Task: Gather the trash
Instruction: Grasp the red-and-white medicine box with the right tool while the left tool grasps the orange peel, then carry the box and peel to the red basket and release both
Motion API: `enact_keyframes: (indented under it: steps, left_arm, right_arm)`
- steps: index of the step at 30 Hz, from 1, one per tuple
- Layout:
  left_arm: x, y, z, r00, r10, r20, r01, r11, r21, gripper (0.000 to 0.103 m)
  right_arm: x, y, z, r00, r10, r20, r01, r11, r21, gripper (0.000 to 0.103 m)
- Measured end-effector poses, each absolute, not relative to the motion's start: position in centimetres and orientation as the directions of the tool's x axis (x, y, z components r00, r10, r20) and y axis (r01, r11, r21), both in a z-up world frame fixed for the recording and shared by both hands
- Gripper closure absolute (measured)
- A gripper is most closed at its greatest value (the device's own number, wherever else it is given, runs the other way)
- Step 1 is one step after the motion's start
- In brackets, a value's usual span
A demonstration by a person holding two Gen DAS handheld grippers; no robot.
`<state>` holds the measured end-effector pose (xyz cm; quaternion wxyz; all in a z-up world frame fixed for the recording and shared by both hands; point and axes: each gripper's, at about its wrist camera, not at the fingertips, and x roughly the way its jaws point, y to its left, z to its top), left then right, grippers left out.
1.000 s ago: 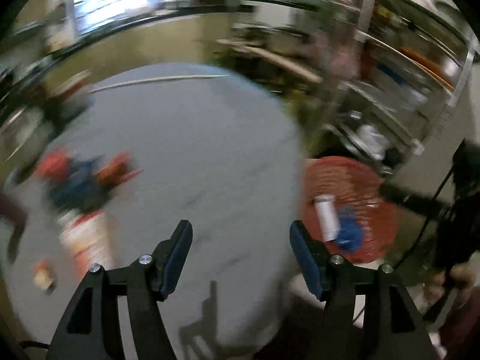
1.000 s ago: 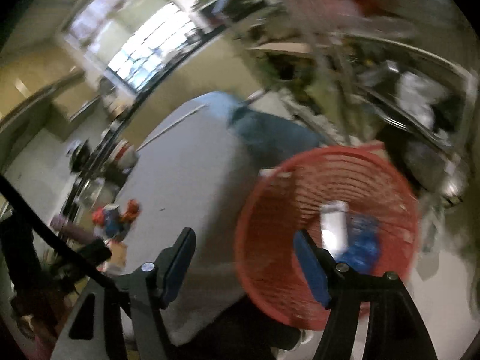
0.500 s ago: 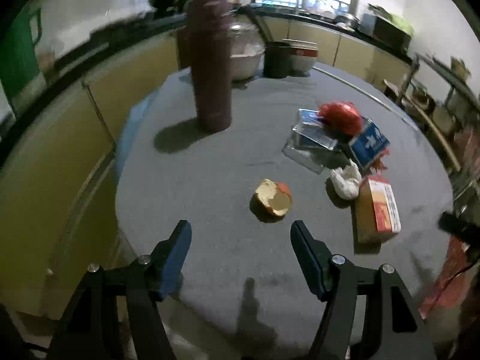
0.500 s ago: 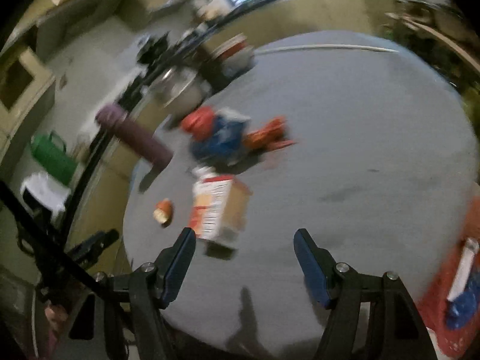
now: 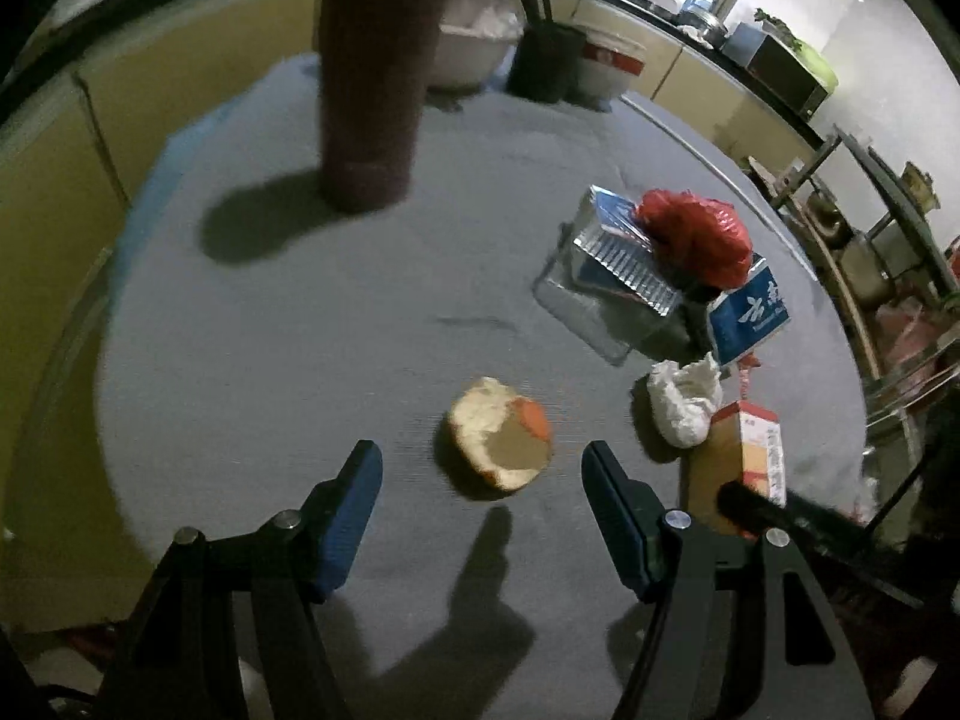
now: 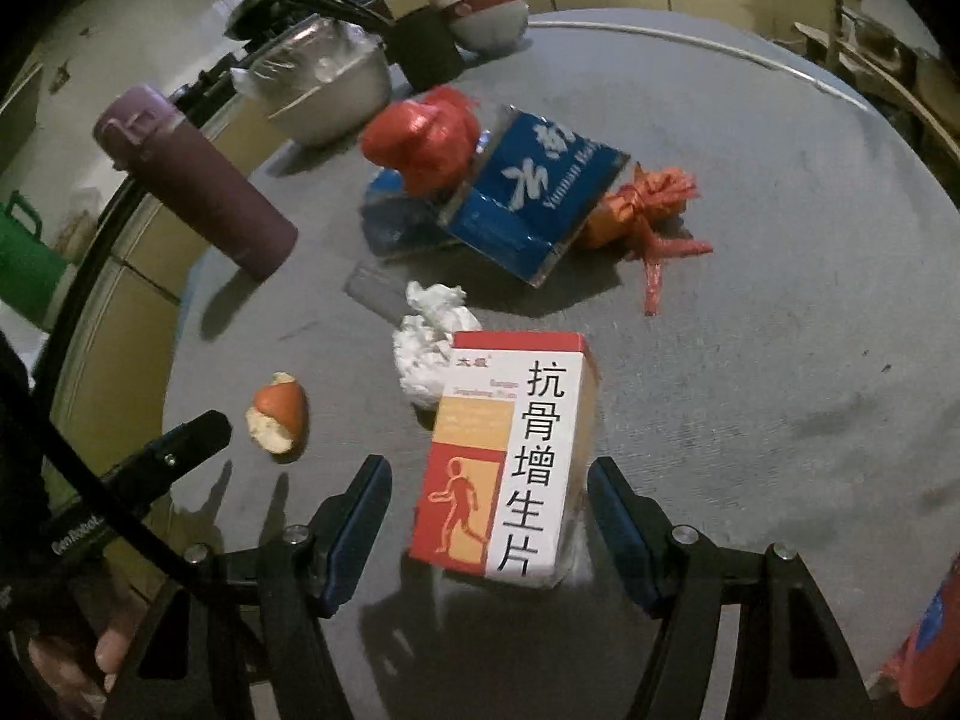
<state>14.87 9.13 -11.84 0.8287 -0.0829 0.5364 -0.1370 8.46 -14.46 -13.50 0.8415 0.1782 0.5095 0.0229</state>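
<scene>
Trash lies on a round grey table [image 5: 270,324]. An orange peel [image 5: 498,441] lies just ahead of my open, empty left gripper [image 5: 480,480]; it also shows in the right wrist view [image 6: 277,417]. A red-and-white medicine box [image 6: 510,456] lies between the fingers of my open right gripper [image 6: 489,495]; it shows in the left wrist view [image 5: 750,450] too. Beyond lie a crumpled white tissue [image 6: 429,348], a blue carton [image 6: 534,186], a red plastic bag [image 6: 426,141], an orange tied bag [image 6: 645,210] and a clear plastic tray [image 5: 612,276].
A purple thermos [image 5: 372,72] stands at the table's far left. A covered steel bowl [image 6: 324,90], a dark cup [image 6: 423,51] and a white bowl [image 6: 486,9] stand at the far edge. The red basket's rim [image 6: 930,636] shows at lower right.
Both grippers swung away from the red basket to the table. The left closed in on the orange peel. The right came up to the medicine box, which now lies between its fingers.
</scene>
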Motion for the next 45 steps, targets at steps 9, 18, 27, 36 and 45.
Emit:
enact_keyframes:
  steps: [9,18,27,36,45]
  left_arm:
    - [16.4,7.2,-14.1,0.362,-0.325,-0.874,0.152,0.945,-0.289,0.066]
    - [13.1,5.4,-10.3,0.440,-0.306,-0.844,0.207,0.949,-0.236,0.076]
    - [8.4,0.7,-4.7,0.530,-0.253,-0.810,0.296,0.950,-0.103,0.076]
    - [5.0,-5.6,-2.2,0.618,-0.190,-0.763,0.383,0.920,0.081,0.076]
    - [2.4,-11.2,-1.6,0.651,-0.193,-0.735,0.458,0.871,0.177,0.076]
  right_arm:
    - [5.1,-19.0,-12.4,0.566,0.220,-0.795,0.149,0.920,0.362,0.045]
    - [1.7,-22.0,-9.9,0.680,0.237,-0.694,0.125,0.895,0.428,0.045]
    - [-1.3,-23.5,-7.8,0.748,0.215,-0.628,0.099,0.899,0.426,0.045]
    - [-5.8,-26.6,-6.2,0.801,0.149,-0.579,0.112,0.914,0.391,0.045]
    - [-9.8,-31.0,-6.4,0.830,0.087,-0.552,0.172,0.900,0.400,0.045]
